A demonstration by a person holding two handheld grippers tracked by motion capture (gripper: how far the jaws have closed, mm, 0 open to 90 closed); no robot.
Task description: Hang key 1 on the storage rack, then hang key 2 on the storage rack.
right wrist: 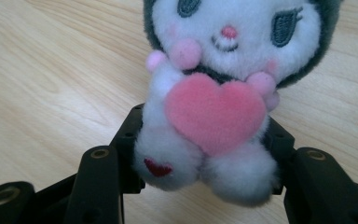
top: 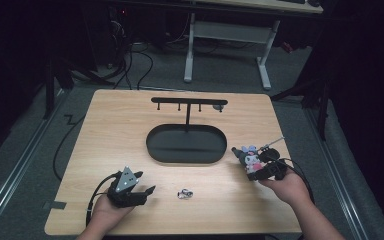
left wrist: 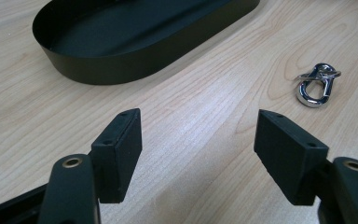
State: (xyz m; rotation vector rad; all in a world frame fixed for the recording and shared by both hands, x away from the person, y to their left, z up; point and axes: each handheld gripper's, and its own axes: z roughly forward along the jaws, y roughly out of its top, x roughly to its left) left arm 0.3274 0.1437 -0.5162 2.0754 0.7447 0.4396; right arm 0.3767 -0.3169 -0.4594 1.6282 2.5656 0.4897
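Plush toy (right wrist: 214, 93) clamped at the lower body in right tool (top: 260, 165), over the counter's (top: 110, 130) right side, near the black oval tray (top: 186, 144). Left tool (top: 130, 192) spread wide with nothing in it, resting low beside a metal clasp (left wrist: 317, 85).

On the table (top: 130, 120) a tray (top: 187, 145) sits mid-table, a hook stand (top: 188, 103) rising from what seems its far edge. A clasp (top: 184, 193) lies near the front, between the left gripper (top: 139, 187) and the plush (top: 251, 159) in the right gripper (top: 252, 167)
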